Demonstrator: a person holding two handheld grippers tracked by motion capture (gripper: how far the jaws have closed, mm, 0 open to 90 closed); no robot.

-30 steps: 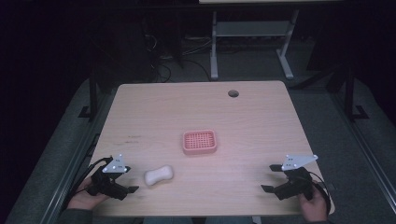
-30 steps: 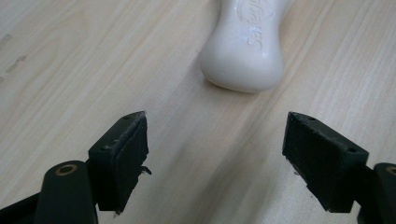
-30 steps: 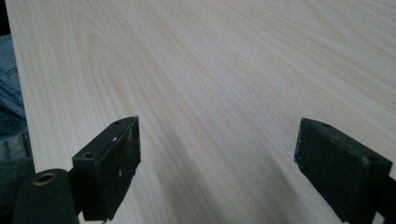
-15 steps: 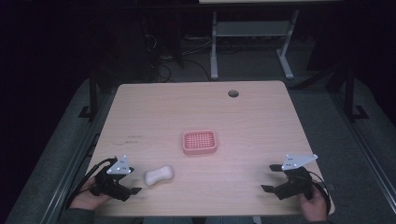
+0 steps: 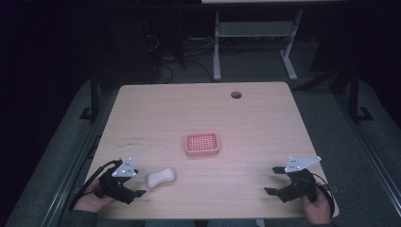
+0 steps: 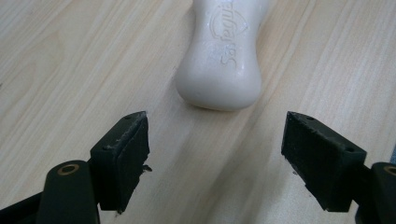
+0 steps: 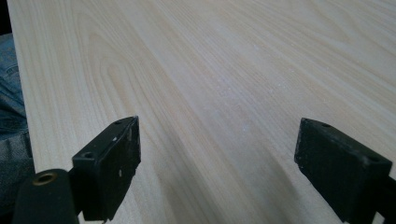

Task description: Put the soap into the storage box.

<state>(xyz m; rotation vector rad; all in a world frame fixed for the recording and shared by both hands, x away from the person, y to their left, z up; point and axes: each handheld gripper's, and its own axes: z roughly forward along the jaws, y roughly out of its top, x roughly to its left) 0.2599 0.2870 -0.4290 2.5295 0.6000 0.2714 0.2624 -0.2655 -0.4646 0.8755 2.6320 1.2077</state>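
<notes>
At bench 7 o'clock, left claw [image 5: 134,187] has crept up to soap [image 5: 161,177], wide open, empty; right claw [image 5: 275,180] unmoved, open, empty.

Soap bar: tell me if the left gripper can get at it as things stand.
Probably yes. The left gripper is open and aimed at the soap, which lies flat on the bare table just ahead of it. Nothing sits between them; the pink dish lies apart from the soap.
</notes>
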